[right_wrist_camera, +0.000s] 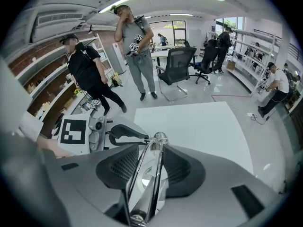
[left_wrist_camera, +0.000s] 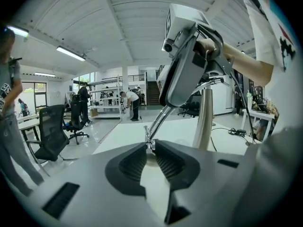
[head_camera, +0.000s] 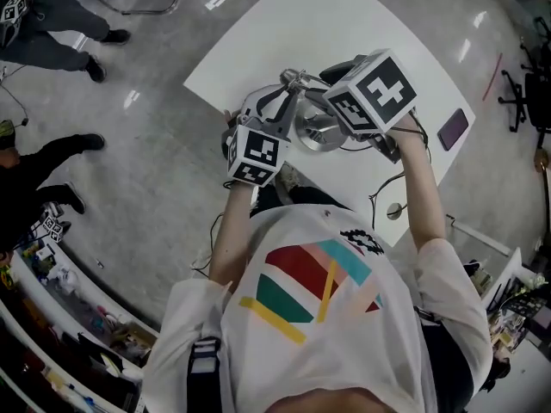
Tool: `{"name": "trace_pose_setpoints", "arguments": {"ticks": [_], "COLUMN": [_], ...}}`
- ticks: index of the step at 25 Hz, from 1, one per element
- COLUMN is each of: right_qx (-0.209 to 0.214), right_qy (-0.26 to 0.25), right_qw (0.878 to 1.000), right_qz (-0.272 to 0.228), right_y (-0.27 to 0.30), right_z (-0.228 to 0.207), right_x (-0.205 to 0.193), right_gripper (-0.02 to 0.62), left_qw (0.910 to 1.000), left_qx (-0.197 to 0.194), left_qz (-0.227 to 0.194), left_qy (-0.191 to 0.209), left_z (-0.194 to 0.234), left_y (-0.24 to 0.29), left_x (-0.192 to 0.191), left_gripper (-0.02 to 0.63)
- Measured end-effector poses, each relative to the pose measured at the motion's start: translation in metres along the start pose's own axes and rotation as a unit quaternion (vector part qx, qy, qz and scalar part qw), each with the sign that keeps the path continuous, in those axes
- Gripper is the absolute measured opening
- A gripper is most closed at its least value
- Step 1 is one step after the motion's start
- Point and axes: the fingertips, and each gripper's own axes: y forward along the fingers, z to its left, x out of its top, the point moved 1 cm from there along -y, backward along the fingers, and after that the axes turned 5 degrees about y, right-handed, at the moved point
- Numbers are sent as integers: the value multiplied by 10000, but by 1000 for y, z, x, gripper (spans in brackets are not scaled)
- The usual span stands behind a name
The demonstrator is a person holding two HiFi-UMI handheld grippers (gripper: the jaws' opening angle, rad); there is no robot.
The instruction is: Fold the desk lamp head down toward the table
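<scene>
A chrome desk lamp stands on the white table (head_camera: 344, 15), its round base (head_camera: 317, 134) below both grippers. My left gripper (head_camera: 291, 84) is shut on the small joint at the end of the thin lamp arm (left_wrist_camera: 158, 122), pinched between the pads (left_wrist_camera: 133, 162). My right gripper (head_camera: 331, 80) is shut on the same chrome arm (right_wrist_camera: 150, 174), which runs lengthwise between its jaws up to a joint (right_wrist_camera: 160, 137). The thick upright post (left_wrist_camera: 203, 117) rises to the right in the left gripper view. I cannot make out the lamp head.
A dark phone (head_camera: 453, 128) lies near the table's right edge, and a cable (head_camera: 387, 188) trails off the near edge. Two people (right_wrist_camera: 94, 74) stand on the floor left of the table. Office chairs (right_wrist_camera: 177, 65) and shelves stand farther off.
</scene>
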Motion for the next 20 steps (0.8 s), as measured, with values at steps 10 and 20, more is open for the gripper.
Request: {"name": "trace_pose_setpoints", "arguments": {"ticks": [10,20], "right_qx": [-367,-570], "right_qy": [-146,-282], "right_qw": [9992,9980], "right_qz": [17,-69], "right_y": [-2,6], "right_z": [10,8], "right_x": [-9,-7], "right_gripper": [150,150], "left_qw": [9997,9981], "left_qx": [53,-314], "left_qz": [-141,-40], "left_qy": [-188,-531], "left_z": [-10,-2], "left_y": [-8,-8], "left_x": [-1,-4], "left_gripper": [89,89]}}
